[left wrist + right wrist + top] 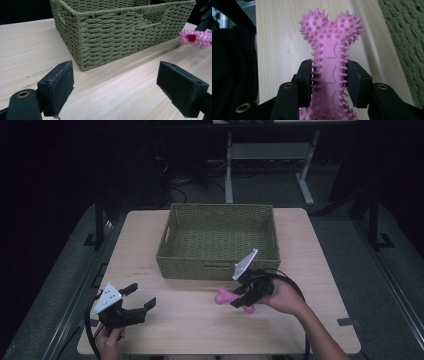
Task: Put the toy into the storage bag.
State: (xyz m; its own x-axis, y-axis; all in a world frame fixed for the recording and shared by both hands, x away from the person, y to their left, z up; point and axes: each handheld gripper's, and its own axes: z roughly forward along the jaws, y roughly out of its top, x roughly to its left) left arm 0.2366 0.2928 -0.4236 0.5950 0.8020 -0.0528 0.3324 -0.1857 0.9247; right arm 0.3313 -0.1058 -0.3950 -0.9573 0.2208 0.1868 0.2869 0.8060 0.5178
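Two grippers work over our wooden desk point(310, 270); the right gripper point(329, 82) has its fingers point(358, 85) closed on the shaft of a pink spiked bone toy point(330, 50), which we see just in front of the woven green basket point(220, 235), near its front wall; the left gripper point(142, 297) sits near the desk's front left corner, its fingers point(58, 85) spread wide apart and holding nothing.

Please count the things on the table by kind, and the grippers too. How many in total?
Basket: 1
Pink bone toy: 1, held in the right gripper
Grippers: 2, counting the left gripper, which is open
Total: 4
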